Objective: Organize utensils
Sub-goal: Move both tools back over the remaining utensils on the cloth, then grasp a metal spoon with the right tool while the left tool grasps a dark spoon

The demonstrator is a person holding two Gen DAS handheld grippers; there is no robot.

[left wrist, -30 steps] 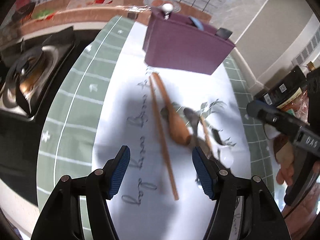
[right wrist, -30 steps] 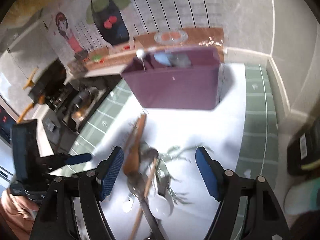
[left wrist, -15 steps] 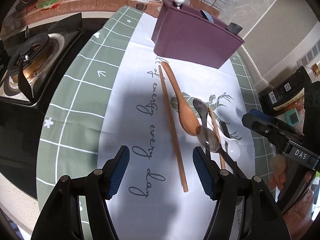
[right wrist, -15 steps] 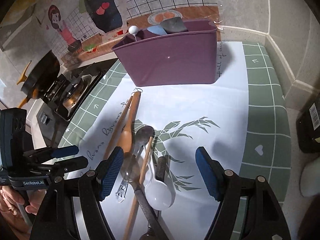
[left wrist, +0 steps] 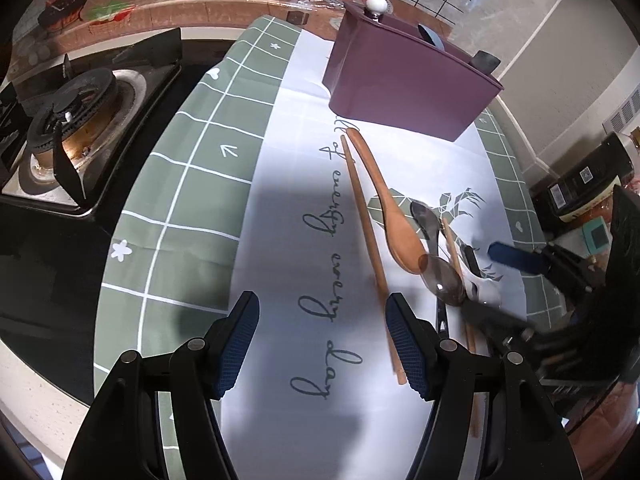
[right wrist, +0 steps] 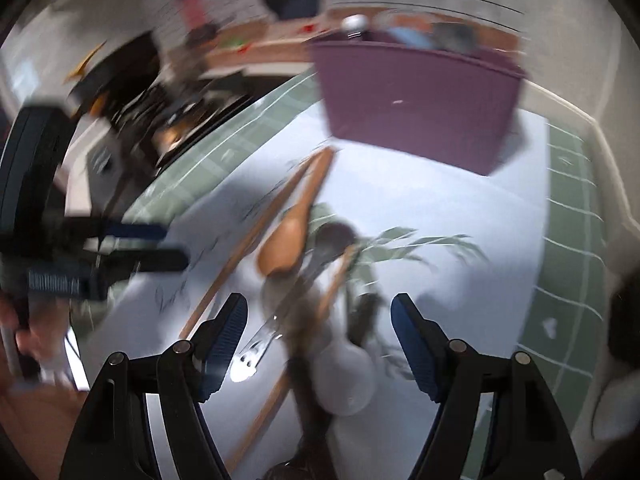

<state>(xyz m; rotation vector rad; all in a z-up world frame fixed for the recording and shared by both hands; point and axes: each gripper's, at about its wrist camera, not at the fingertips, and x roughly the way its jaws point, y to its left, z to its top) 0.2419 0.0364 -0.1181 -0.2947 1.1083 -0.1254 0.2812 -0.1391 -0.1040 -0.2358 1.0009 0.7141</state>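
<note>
Several utensils lie on the white cloth: a long wooden chopstick (left wrist: 370,240), a wooden spoon (left wrist: 394,220), a metal spoon (left wrist: 426,218), a clear-bowled spoon (left wrist: 444,280) and a white spoon (left wrist: 486,294). A purple bin (left wrist: 404,88) stands behind them with handles sticking out. My left gripper (left wrist: 322,344) is open above the script on the cloth, just left of the chopstick. My right gripper (right wrist: 320,344) is open, and its jaws straddle the pile around the white spoon (right wrist: 348,376). The right wrist view is blurred, so contact cannot be told.
A gas stove (left wrist: 72,120) sits to the left of the green checked mat (left wrist: 192,184). Dark bottles and packets (left wrist: 580,188) crowd the right edge by the wall. The tiled back wall is close behind the bin.
My right gripper has come down and rolled, closing in over the utensil pile. In the left wrist view it now reaches in lower from the right. Both grippers remain open.
</note>
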